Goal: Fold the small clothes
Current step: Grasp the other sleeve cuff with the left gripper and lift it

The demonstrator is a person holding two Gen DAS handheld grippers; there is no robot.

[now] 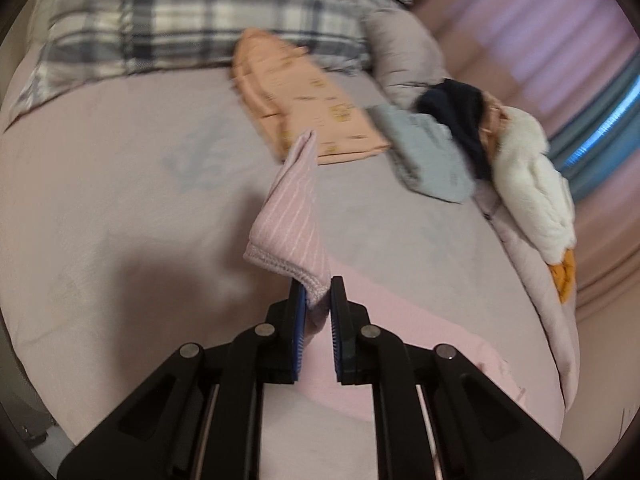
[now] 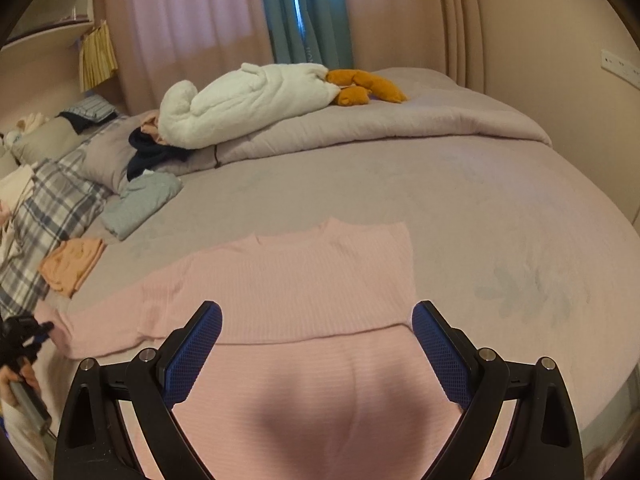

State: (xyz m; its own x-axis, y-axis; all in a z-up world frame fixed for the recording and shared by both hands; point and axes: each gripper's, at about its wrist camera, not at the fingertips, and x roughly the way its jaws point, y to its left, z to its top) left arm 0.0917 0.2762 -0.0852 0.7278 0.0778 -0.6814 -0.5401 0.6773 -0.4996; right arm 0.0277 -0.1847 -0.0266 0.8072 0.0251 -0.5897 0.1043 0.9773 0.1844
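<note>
Pink and soft, the sweater (image 2: 312, 280) lies spread flat on the bed (image 2: 480, 208) right in front of you. Your left claw (image 1: 319, 300) is pinched tight on the cuff of its sleeve (image 1: 292, 208), and the cuff hangs up off the bed. Your right claw (image 2: 317, 354) is wide apart and has nothing in it. It hangs just over the bottom part of the sweater.

It looks like a light, floppy knit. It will likely bend anywhere you lift it and sag in the middle. It should not slip much, because the ribbed knit gives the blue pads something to bite. Good places to grab are the thick edges: the cuff, the hem, the shoulder. Grab only a thin bit and it may stretch or drag the rest along.

Under it, the bed sheet is smooth and pale, and soft too, so the sweater may sink a little when you press.

Farther off lie an orange folded cloth (image 1: 308, 108) and a grey-blue folded cloth (image 2: 140, 200). Next comes a dark heap of clothes (image 2: 152, 152) and a plaid pillow (image 1: 192, 16). Behind them sits a white plush goose (image 2: 244, 100) with orange feet on a rolled quilt (image 2: 400, 124). At the very back hang pink curtains (image 2: 188, 12) and one teal curtain (image 2: 308, 12).
</note>
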